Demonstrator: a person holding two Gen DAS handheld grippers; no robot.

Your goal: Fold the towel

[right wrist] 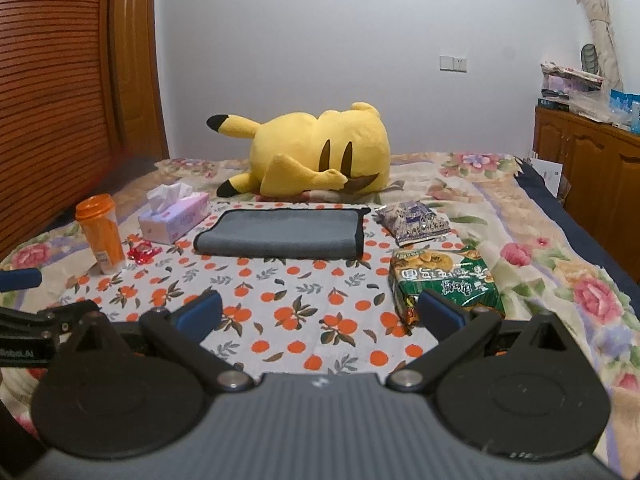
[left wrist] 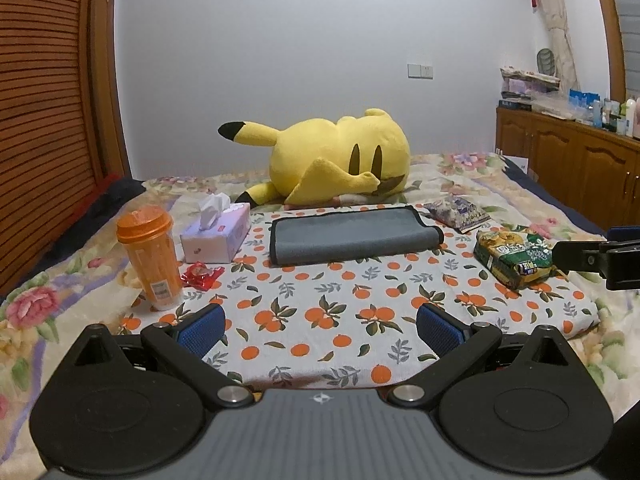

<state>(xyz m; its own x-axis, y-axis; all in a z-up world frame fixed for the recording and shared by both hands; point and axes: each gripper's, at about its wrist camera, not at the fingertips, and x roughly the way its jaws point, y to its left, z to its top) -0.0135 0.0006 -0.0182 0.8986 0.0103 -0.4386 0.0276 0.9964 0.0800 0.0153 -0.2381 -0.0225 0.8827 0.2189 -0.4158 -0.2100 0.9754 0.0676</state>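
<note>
Hovering wide apart and empty, left gripper point(left wrist: 320, 330) and right gripper point(right wrist: 318, 314).

Towel point(left wrist: 352, 236) before plush toy point(left wrist: 340, 156)

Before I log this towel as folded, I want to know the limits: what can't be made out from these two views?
- Gray towel: layer count hidden in both views; only its top and front fold show.
- Plush toy: underside hidden against the bed in both views.
- Cabinet bottles: too small, cut by the left view's right edge.
- Left tool and right tool: both open and empty; their own housings hide the nearest cloth.
</note>
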